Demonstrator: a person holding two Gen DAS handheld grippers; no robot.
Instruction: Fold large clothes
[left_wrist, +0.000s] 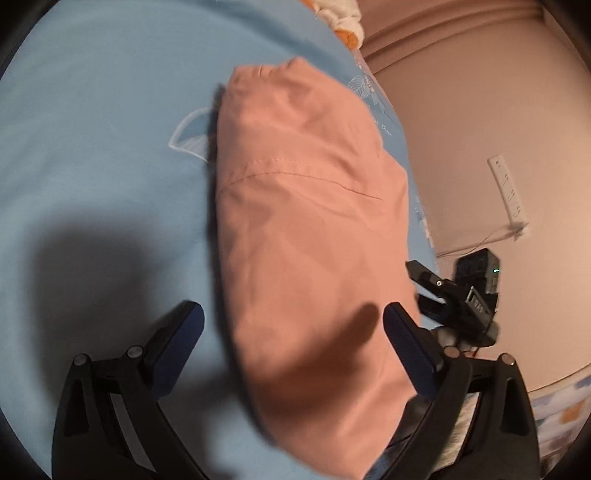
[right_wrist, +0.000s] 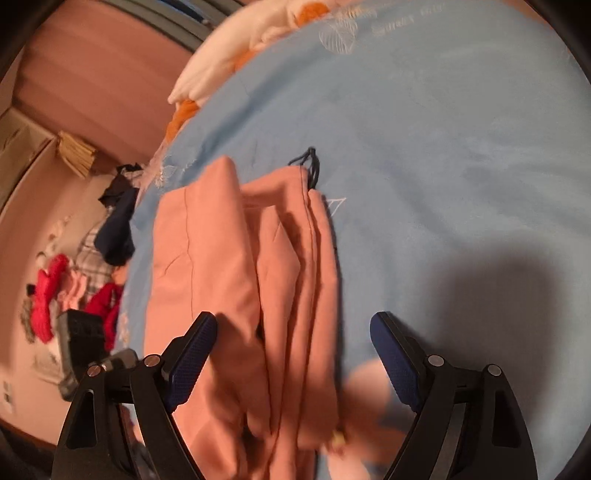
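One wide light-blue bed sheet (left_wrist: 96, 155) fills most of both wrist views, with pale leaf outlines stitched into it and dark shadows falling across its near part. Lying on this sheet is the folded pink garment (left_wrist: 306, 236), a long bundle that runs away from the cameras; in the right wrist view the same pink garment (right_wrist: 229, 277) shows several stacked layers with seamed edges side by side, and a thin dark drawstring (right_wrist: 310, 162) loops out at its far end onto the sheet. Its near end in that view is blurred. A white and orange blanket (right_wrist: 229, 55) is bunched at the far edge of the bed. Beyond the bed edge, on the pinkish floor (left_wrist: 480, 129), a heap of loose clothes (right_wrist: 74, 273) in red, dark blue and plaid lies well apart from the garment, and a white power strip (left_wrist: 508, 192) lies on the floor in the left wrist view.

Both tools stand spread wide. The left gripper (left_wrist: 293, 339) has its blue-padded fingers either side of the garment's near part, with neither pad pressing on the cloth. The right gripper (right_wrist: 293, 354) is likewise spread, the garment's layers lying between its fingers without being pinched. In the left wrist view the right gripper (left_wrist: 428, 291) shows just beside the garment's edge, its black jaws parted
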